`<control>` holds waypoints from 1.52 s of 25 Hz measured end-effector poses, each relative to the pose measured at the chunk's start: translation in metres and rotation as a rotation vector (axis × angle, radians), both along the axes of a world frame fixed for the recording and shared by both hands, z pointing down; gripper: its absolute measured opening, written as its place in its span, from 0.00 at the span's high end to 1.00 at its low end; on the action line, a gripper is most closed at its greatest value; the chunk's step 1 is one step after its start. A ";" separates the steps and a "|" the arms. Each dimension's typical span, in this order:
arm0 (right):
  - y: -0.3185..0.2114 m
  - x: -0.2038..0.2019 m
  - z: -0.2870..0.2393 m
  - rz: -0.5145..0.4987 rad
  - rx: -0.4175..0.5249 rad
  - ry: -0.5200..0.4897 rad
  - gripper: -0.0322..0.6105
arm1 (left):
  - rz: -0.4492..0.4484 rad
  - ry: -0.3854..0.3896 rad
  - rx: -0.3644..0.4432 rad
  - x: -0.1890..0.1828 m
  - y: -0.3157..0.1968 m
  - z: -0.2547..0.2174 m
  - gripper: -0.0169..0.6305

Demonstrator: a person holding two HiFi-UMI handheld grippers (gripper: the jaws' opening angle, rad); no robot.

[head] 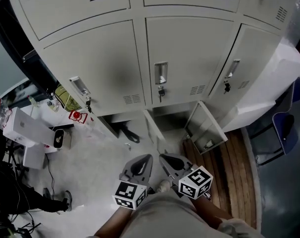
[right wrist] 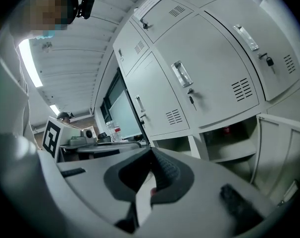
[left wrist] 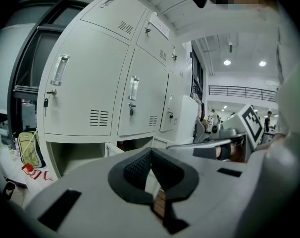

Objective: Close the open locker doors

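Note:
The grey locker bank (head: 189, 53) fills the head view, its lowest row standing open. One open door (head: 205, 128) swings out at the right, a second (head: 151, 128) stands edge-on in the middle, and a third (head: 110, 127) at the left. Both grippers hang low in front of me, apart from the doors. My left gripper (head: 148, 157) is shut and holds nothing. My right gripper (head: 163, 157) is also shut and holds nothing. The left gripper view shows open bottom compartments (left wrist: 75, 155) past the left gripper (left wrist: 150, 153). The right gripper view shows the right gripper (right wrist: 151, 153) and an open door (right wrist: 283, 152).
Closed middle-row doors carry handles with keys (head: 161, 92). White boxes (head: 28, 128) and a red tag (head: 76, 116) sit at the left on the pale floor. Wooden slats (head: 231, 167) lie under the right door. A blue chair (head: 286, 128) stands far right.

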State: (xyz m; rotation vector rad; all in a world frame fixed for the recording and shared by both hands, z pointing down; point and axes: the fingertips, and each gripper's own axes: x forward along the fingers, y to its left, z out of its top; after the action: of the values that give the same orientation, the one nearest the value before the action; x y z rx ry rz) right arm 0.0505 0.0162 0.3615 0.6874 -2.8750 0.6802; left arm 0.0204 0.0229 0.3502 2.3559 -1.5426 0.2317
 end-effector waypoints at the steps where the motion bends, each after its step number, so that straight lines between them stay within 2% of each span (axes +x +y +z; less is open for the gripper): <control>1: -0.001 -0.001 0.001 0.000 -0.001 0.001 0.91 | -0.002 0.002 -0.003 -0.002 -0.001 0.000 0.95; 5: -0.007 -0.001 0.003 0.032 -0.010 0.007 0.91 | 0.007 0.014 -0.021 -0.008 -0.007 0.005 0.95; 11: -0.021 0.002 0.011 0.115 -0.031 0.025 0.91 | 0.090 0.013 -0.042 -0.006 -0.023 0.008 0.95; 23: -0.052 0.034 0.040 0.276 -0.077 0.092 0.91 | 0.184 0.014 -0.074 -0.007 -0.046 0.024 0.95; 29: -0.061 0.053 0.062 0.314 -0.105 0.129 0.91 | 0.188 0.007 -0.101 -0.009 -0.050 0.042 0.95; 38: -0.067 0.061 0.100 0.312 -0.156 0.184 0.91 | 0.186 0.013 -0.151 -0.010 -0.051 0.073 0.95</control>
State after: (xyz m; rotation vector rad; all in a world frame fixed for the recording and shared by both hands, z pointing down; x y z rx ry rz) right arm 0.1115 -0.0508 0.4620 1.1223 -2.5407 0.8195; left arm 0.0104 -0.0280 0.4232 2.3749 -1.2533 0.3619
